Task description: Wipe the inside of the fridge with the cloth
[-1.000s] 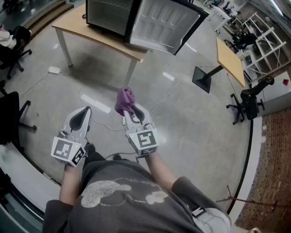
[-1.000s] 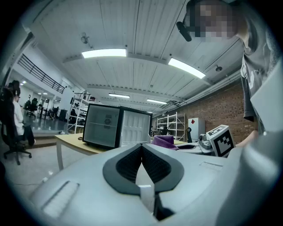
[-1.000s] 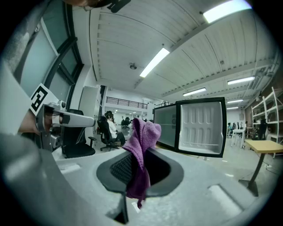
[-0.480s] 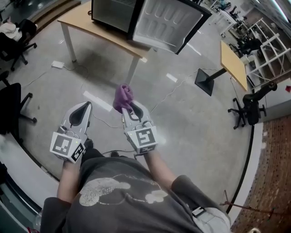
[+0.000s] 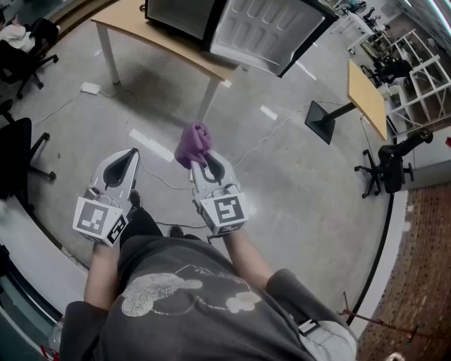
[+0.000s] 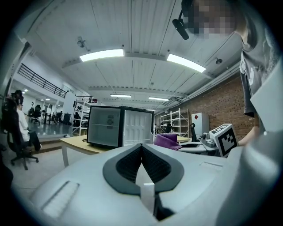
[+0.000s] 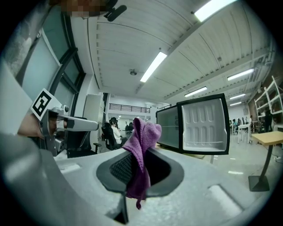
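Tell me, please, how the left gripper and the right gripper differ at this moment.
The right gripper is shut on the purple cloth, which bunches up past its jaws; the left gripper is shut on nothing. The right gripper is held near the person's middle, the left gripper farther out to the side. Both point toward the open fridge, well short of it.

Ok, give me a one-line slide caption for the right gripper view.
Right gripper clamped on a bunched purple cloth, facing the open black mini fridge.

cloth (image 5: 192, 143): purple, bunched, pinched in right hand-held gripper (image 5: 204, 158) | fridge (image 5: 180, 13): black, door open, on table (image 5: 151, 44)
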A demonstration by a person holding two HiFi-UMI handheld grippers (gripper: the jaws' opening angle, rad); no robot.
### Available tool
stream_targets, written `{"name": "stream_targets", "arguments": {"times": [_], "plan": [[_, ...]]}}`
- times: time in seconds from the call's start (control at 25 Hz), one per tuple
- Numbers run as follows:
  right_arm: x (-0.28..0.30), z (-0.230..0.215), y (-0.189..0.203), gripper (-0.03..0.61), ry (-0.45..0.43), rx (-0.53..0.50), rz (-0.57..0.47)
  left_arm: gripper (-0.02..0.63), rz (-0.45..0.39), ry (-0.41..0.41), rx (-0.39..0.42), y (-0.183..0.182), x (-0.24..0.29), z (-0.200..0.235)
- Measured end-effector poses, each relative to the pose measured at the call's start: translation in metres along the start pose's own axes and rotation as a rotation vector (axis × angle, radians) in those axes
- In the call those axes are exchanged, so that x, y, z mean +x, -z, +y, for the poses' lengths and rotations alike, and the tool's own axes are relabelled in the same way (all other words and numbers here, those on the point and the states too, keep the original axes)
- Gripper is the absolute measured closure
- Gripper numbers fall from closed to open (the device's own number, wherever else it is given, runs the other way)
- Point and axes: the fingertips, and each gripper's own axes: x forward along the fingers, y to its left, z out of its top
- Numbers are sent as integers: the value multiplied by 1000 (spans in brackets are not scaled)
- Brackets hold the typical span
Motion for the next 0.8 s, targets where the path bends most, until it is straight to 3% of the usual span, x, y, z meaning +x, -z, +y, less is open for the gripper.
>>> {"name": "stream_targets", "arguments": {"times": [0.32, 0.8], "plan": [[56, -12, 6, 538, 47, 4, 32, 595, -7, 31, -29, 2, 38, 54], [214, -39, -26, 538, 115, -19, 27, 595, -36, 117, -21, -31, 125, 184]]}}
